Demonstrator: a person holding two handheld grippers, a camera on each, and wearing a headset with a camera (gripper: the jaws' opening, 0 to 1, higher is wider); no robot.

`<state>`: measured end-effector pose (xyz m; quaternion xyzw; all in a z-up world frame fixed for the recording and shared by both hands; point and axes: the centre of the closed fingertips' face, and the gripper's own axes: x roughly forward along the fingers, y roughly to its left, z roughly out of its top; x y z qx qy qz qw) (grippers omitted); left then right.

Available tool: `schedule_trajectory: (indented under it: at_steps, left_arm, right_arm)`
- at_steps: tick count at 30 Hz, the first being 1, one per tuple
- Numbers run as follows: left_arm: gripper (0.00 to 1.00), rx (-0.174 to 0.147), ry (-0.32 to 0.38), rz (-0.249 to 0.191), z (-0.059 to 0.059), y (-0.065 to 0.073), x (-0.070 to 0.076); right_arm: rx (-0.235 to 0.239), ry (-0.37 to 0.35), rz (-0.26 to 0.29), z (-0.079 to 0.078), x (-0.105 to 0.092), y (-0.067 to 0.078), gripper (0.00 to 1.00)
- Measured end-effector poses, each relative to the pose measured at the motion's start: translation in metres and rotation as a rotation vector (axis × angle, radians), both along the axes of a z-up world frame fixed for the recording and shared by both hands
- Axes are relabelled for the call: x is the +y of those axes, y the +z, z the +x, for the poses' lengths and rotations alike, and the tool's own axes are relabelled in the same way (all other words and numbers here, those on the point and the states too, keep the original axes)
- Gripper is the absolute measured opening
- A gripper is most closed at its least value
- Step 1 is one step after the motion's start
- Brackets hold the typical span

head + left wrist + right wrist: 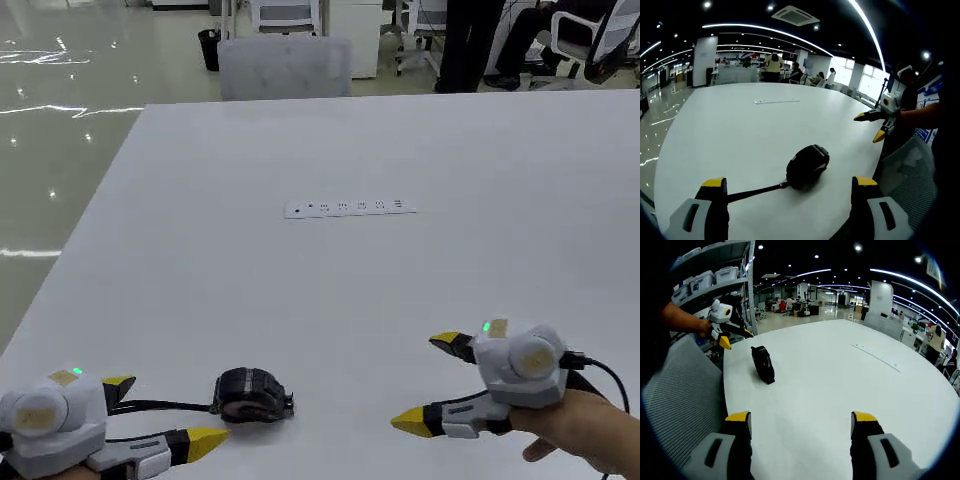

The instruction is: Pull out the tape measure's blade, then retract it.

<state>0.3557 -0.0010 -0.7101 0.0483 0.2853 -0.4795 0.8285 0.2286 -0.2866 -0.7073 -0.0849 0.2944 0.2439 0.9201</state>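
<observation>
While left claw (165,410) and right claw (427,380) gape apart, black tape measure (250,395) lies on desk (350,290), strap (757,191) trailing.

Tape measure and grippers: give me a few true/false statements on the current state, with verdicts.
1. The tape measure lies on the white table. True.
2. The right gripper is shut on the tape measure. False: its jaws stand open and it is off to one side, apart from the tape measure.
3. The left gripper has its jaws open. True.
4. The blade is drawn out across the table. False: no blade shows outside the case. A black strap trails from the case toward the left gripper.
5. The power strip touches the tape measure. False: it lies farther out on the table, well apart.
</observation>
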Motion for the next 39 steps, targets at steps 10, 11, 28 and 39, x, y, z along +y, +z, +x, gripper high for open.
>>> schedule_trajectory:
  at_steps: [10,11,28,39]
  left_arm:
    - [1.0,-0.044,-0.068,0.025,-0.013,0.007,0.022]
    - [1.0,-0.057,-0.073,0.031,-0.014,0.008,0.023]
    - [1.0,-0.037,-0.092,0.025,-0.026,0.003,0.029]
    - [1.0,-0.044,-0.093,0.024,-0.022,0.005,0.024]
  right_arm:
    - [0.017,-0.044,-0.024,-0.041,-0.037,-0.007,0.95]
    - [0.011,-0.048,-0.025,-0.044,-0.039,-0.008,0.96]
    - [0.024,-0.138,-0.037,-0.082,-0.066,-0.022,1.0]
    - [0.013,-0.134,-0.041,-0.082,-0.065,-0.022,1.0]
